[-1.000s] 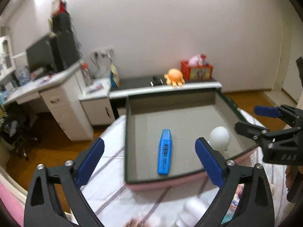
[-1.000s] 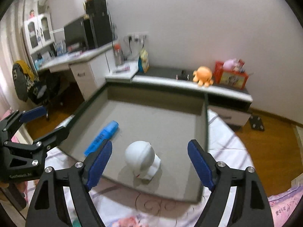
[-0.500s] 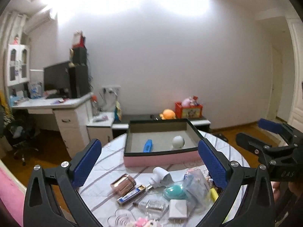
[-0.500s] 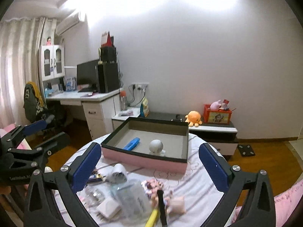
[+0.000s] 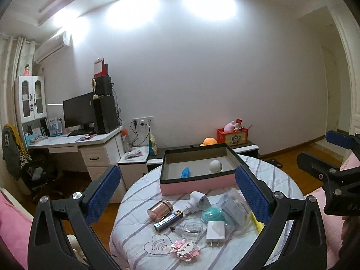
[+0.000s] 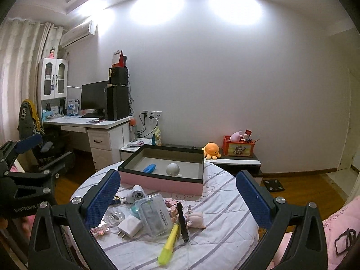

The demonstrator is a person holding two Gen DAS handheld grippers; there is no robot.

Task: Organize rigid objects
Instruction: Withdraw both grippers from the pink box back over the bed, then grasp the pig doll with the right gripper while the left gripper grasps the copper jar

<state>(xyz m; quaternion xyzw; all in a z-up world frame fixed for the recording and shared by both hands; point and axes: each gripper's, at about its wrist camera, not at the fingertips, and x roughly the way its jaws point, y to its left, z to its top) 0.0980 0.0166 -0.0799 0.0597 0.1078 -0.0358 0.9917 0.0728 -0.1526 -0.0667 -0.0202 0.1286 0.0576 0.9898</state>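
Note:
A pink box with a dark rim [image 5: 198, 183] stands at the far side of the round table. Inside it lie a blue stapler-like object [image 5: 185, 172] and a white round figure [image 5: 215, 166]. My left gripper [image 5: 177, 180] is open and empty, held back from the table's near edge. My right gripper [image 6: 177, 180] is open wide, nothing between its fingers. Loose items lie in front of the box: a rose-gold can [image 5: 160, 210], a white plug adapter [image 5: 199, 202], a white charger [image 5: 215, 230], a yellow highlighter [image 6: 168, 245], a black pen [image 6: 182, 221] and a clear flosser case [image 6: 154, 214].
The table wears a striped white cloth [image 6: 220, 236]. A desk with a monitor [image 5: 78, 112] stands at the left, a low cabinet with an orange plush [image 6: 211, 149] behind the table. Pink bedding [image 6: 337, 236] lies at the right. Wooden floor surrounds the table.
Both grippers have drawn back and up from over the box, so the whole table now shows. The white figure and the blue object stay in the box.

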